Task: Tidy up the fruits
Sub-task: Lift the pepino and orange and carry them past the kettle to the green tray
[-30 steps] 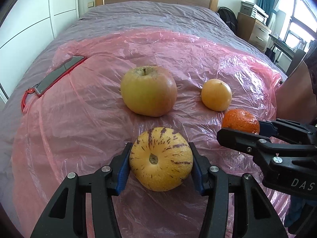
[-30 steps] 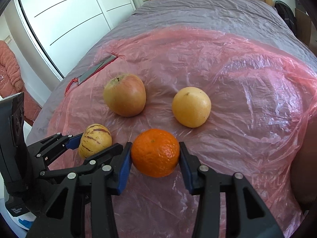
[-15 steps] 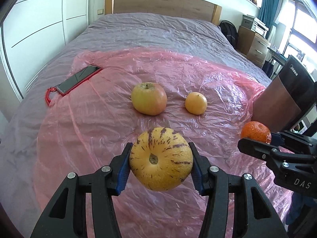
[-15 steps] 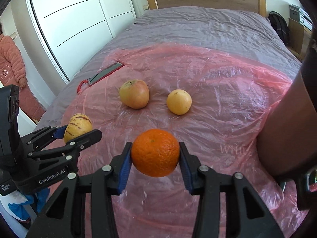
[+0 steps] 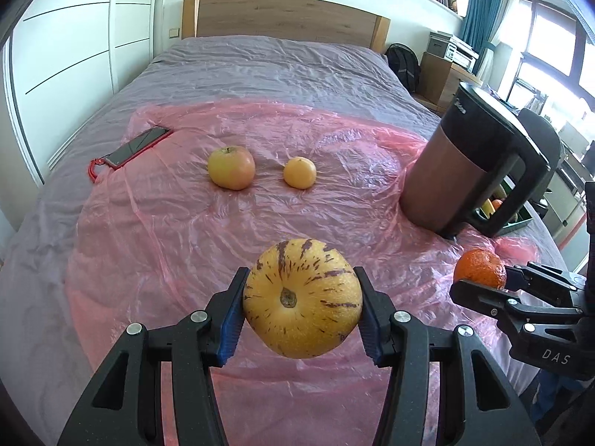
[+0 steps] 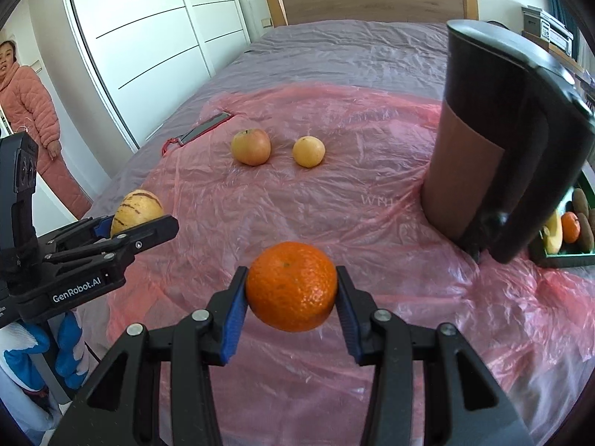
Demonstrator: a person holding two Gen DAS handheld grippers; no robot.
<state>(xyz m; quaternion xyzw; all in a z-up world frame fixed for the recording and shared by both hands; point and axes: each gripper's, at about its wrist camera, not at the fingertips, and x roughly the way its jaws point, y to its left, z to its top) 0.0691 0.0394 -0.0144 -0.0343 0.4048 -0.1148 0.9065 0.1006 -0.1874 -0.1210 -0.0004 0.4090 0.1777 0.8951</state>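
Observation:
My left gripper [image 5: 302,310] is shut on a yellow striped melon [image 5: 302,297] and holds it above the pink plastic sheet [image 5: 186,230]. My right gripper [image 6: 292,297] is shut on an orange tangerine [image 6: 292,285], also held in the air. Each gripper shows in the other's view: the right one with its tangerine [image 5: 479,268] at the right, the left one with its melon [image 6: 135,212] at the left. An apple [image 5: 231,167] and a small yellow citrus [image 5: 299,172] lie side by side on the sheet farther back.
A tall brown and black kettle [image 5: 468,171] stands at the right on the sheet. Behind it a green tray [image 6: 565,256] holds several fruits. A phone [image 5: 137,146] in a red case lies at the left. A person [image 6: 29,119] stands by the wardrobe.
Both grippers have lifted their fruits off the sheet and pulled back and up. The apple and citrus now look farther away, and the kettle and tray have come into view.

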